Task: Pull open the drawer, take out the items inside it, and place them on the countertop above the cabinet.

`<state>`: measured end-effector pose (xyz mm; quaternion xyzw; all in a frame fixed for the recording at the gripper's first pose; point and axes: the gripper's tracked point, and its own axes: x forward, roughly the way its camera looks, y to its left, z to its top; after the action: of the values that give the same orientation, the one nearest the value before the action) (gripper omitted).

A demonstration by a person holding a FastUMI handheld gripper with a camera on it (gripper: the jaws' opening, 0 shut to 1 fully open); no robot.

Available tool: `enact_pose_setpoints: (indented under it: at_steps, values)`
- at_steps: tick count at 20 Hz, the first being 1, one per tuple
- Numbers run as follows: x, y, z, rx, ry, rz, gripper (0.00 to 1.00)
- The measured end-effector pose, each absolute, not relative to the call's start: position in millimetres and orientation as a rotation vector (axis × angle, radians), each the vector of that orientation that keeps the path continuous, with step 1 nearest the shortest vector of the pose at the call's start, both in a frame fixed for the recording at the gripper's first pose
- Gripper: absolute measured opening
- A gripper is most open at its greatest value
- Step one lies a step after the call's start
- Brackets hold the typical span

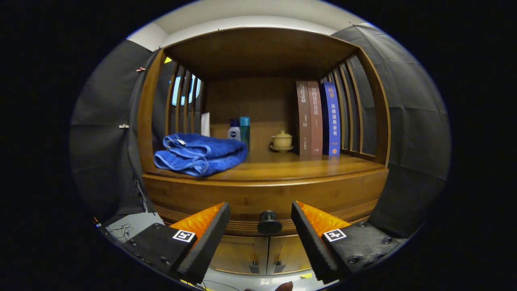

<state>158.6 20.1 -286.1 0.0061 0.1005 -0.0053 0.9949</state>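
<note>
The wooden cabinet [262,194] looks heavy and rigid. Its drawer [266,220], under the surface [282,167], sits closed, likely sliding stiffly. The small dark knob [269,222], hard and perhaps slippery, is the grip point, between the tool's [260,214] wide-spread fingers.

Closed wooden drawer [258,198], dark round knob [269,221] centred

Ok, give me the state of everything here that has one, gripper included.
gripper: open, fingers either side of the knob, not touching it
drawer: shut
drawer knob: free, between the fingers
cabinet doors: shut
blue towel: folded, on the countertop
lidded cup: lid on, upright
books: upright
</note>
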Motion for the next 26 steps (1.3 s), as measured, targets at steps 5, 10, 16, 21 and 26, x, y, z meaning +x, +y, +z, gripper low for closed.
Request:
enact_pose_setpoints:
  at_steps: [5,10,16,21,26]
  values:
    - [176,11,-325,0.076,0.279,-0.027,0.62]
    - [180,10,-323,0.013,0.257,-0.029,0.42]
    - [173,10,-323,-0.027,0.267,-0.012,0.27]
    - [138,11,-319,-0.008,0.279,-0.015,0.27]
    - [90,9,-315,0.003,0.284,-0.005,0.27]
